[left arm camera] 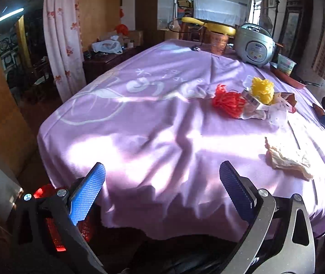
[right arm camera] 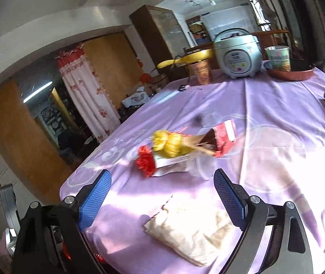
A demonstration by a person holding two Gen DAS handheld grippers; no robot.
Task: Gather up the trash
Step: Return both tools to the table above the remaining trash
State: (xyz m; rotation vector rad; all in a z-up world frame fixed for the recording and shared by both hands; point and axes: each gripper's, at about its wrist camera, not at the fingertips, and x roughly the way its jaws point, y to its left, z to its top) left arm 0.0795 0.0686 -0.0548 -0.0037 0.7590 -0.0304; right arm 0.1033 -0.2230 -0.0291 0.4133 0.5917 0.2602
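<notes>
a: trash on the desk (left arm camera: pixel 139 123)? one crumpled paper (right arm camera: pixel 192 228), one red wad (right arm camera: pixel 145 161), one yellow wad (right arm camera: pixel 169 145)
b: tray (right arm camera: pixel 290 74) holds one cup (right arm camera: pixel 278 58); left tongs (left arm camera: pixel 162 194) and right tongs (right arm camera: pixel 162 196) gape, empty

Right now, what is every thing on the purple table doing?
Left claw: open, empty.
Right claw: open, empty, above the wrapper.
Crumpled beige paper wrapper: lying flat.
Red mesh bag: bunched up.
Yellow mesh bag: bunched up.
Clear plastic cup: tipped over.
Silver rice cooker: lid shut.
</notes>
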